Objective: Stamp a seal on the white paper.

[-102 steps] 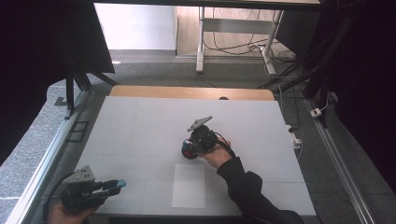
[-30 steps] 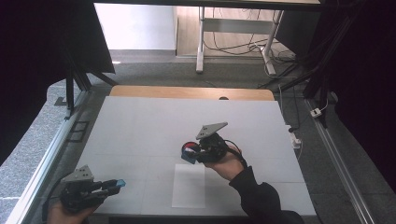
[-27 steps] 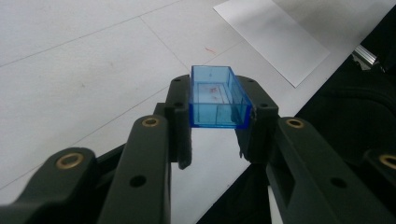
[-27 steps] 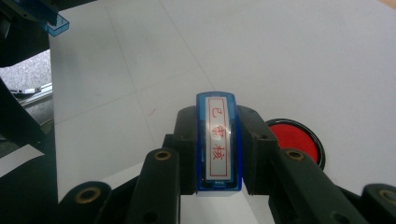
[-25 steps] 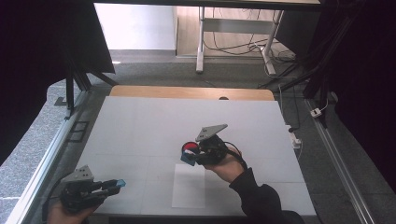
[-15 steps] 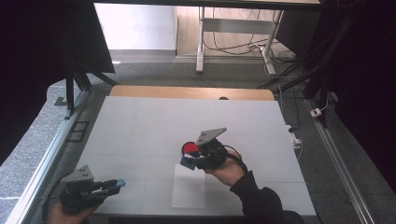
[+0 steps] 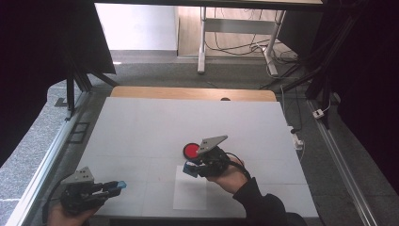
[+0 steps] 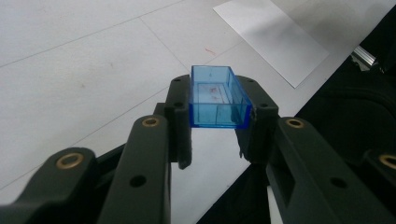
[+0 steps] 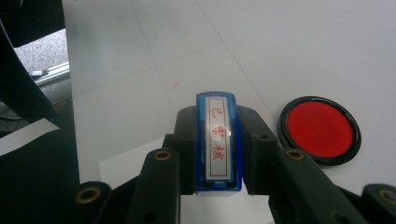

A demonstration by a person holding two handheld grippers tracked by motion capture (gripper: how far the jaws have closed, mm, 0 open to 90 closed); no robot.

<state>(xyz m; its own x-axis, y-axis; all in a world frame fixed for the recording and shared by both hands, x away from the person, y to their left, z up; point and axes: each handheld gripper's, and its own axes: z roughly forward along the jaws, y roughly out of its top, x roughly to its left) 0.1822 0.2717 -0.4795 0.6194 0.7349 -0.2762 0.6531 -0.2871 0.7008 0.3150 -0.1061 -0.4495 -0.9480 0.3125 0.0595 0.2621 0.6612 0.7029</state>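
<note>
The right gripper (image 7: 192, 168) was clenched on a blue stamp (image 9: 218, 140), its face with red characters turned up toward the camera. It hovered at the upper edge of a white sheet of paper (image 7: 190, 195), with the round red ink pad (image 7: 192, 151) just beside it on the counter (image 7: 141, 127). I judge that the step in hand was the move from the ink pad to the paper. The next move would call for turning the stamp face downward and pressing it flat on the sheet, without sliding, so the print does not smear.

The left gripper (image 7: 113, 187) grasped the clear blue cap (image 8: 216, 98) of the stamp between its jaws. It rested low at the near left corner of the counter, well apart from the paper, pointing toward the right. The right forearm reached in from the bottom edge, with the wrist bent so the gripper pointed left.
</note>
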